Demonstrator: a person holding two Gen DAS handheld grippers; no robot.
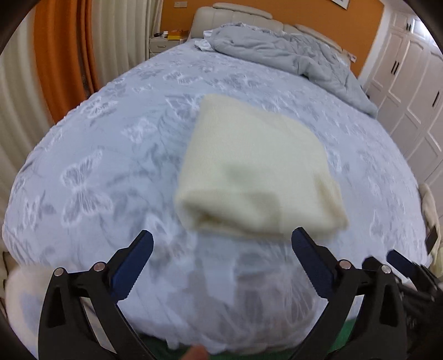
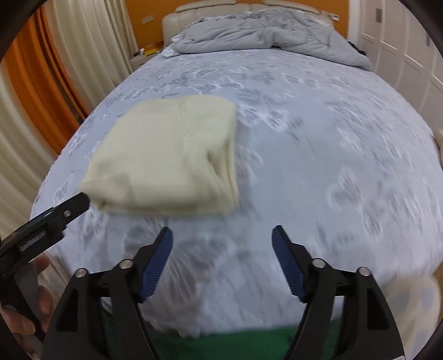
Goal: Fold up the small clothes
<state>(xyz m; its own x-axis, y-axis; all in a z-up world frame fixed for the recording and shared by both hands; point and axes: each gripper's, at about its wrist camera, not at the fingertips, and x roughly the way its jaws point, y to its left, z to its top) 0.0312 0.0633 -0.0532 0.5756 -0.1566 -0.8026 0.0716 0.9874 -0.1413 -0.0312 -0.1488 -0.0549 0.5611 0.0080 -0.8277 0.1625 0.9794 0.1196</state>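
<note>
Nearest the cameras, the left gripper (image 1: 221, 243) was seen with its blue-padded fingers spread wide apart and nothing between them, held just short of the near edge of the folded cream garment (image 1: 254, 171). The right gripper (image 2: 222, 241) was likewise seen with its fingers apart and nothing gripped, poised over bare bedspread to the right of the garment, clear of it. In the right wrist view one black finger of the left gripper (image 2: 74, 205) was found at the garment's near left corner; whether it touched the cloth could not be told. The garment (image 2: 166, 157) was laid flat in a compact folded bundle on the pale blue butterfly-patterned bedspread (image 1: 97, 155), with stacked layers showing along its near edge. Farther back, a crumpled grey duvet (image 1: 290, 52) was heaped before the cream headboard (image 1: 238, 13), and orange curtains (image 1: 61, 55) were hung at the left
</note>
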